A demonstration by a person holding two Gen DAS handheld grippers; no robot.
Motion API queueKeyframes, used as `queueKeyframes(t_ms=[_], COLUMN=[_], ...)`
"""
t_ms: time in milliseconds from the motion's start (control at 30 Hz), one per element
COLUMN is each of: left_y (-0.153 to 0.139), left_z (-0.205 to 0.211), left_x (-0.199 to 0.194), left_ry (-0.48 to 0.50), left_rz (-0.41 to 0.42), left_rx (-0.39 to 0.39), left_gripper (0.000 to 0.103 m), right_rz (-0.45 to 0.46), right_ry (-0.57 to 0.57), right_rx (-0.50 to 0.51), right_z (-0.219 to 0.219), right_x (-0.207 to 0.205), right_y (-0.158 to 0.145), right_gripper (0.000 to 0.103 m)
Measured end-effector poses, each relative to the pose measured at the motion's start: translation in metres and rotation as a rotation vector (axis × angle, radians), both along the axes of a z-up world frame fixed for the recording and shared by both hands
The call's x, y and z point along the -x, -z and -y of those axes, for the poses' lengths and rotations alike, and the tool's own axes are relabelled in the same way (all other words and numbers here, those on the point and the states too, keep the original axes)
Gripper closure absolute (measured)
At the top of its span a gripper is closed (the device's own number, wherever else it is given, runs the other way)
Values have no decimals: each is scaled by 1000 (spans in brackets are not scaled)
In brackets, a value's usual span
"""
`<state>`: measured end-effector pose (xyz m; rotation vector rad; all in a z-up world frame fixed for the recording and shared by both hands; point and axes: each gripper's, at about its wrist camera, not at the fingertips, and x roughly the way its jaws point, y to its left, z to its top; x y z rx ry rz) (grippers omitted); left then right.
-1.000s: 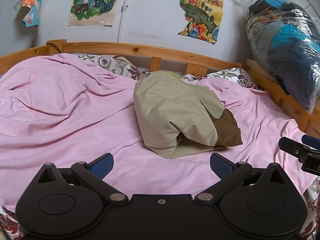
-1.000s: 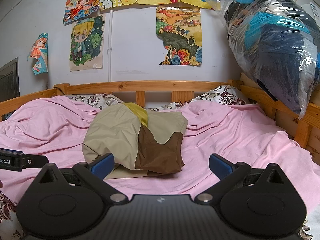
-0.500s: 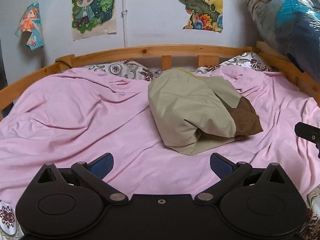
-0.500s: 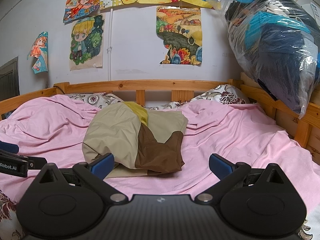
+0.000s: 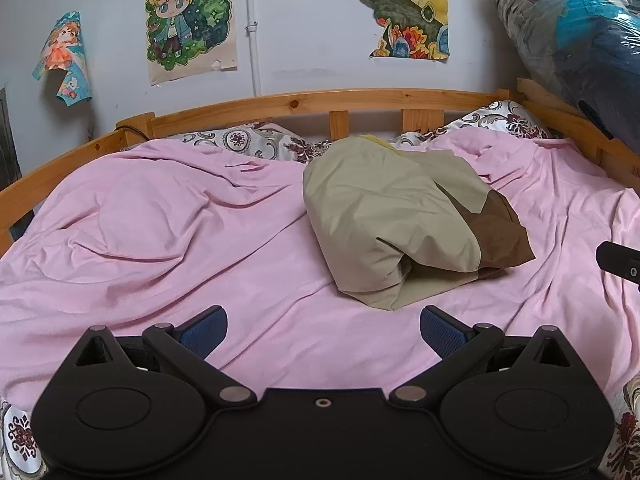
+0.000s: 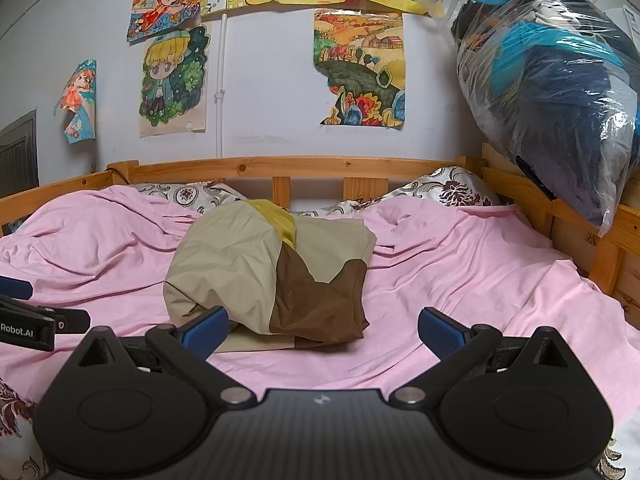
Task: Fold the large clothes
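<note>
A beige, brown and yellow garment (image 5: 400,220) lies in a folded bundle on the pink sheet (image 5: 160,240) in the middle of the bed; it also shows in the right wrist view (image 6: 272,276). My left gripper (image 5: 323,326) is open and empty, just short of the bundle's near edge. My right gripper (image 6: 322,326) is open and empty; its left fingertip (image 6: 206,326) overlaps the bundle's near left corner in the picture. The left gripper's side (image 6: 28,320) shows at the left edge of the right wrist view.
A wooden bed frame (image 6: 288,164) runs along the back and right side. Patterned pillows (image 6: 452,188) lie at the head. A clear plastic bag of clothes (image 6: 552,92) rests on the right rail. Posters (image 6: 360,68) hang on the wall.
The left wrist view has levelled and turned so the bundle sits further right and higher. The right gripper has stayed nearly still. Both grippers remain open.
</note>
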<state>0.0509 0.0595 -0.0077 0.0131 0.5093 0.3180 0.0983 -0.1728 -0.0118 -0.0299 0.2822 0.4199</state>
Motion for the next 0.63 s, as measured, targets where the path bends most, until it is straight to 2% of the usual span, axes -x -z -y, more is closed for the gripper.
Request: queueKeyframes(t_ms=[633], left_y=[1], left_z=[1], left_x=[0], left_ry=[14], left_rz=[-5], left_rx=[-2], left_gripper=[1], right_rz=[0], right_ry=[0], right_rx=[1], right_z=[-1], right_x=[0], right_y=[0], right_gripper=[0])
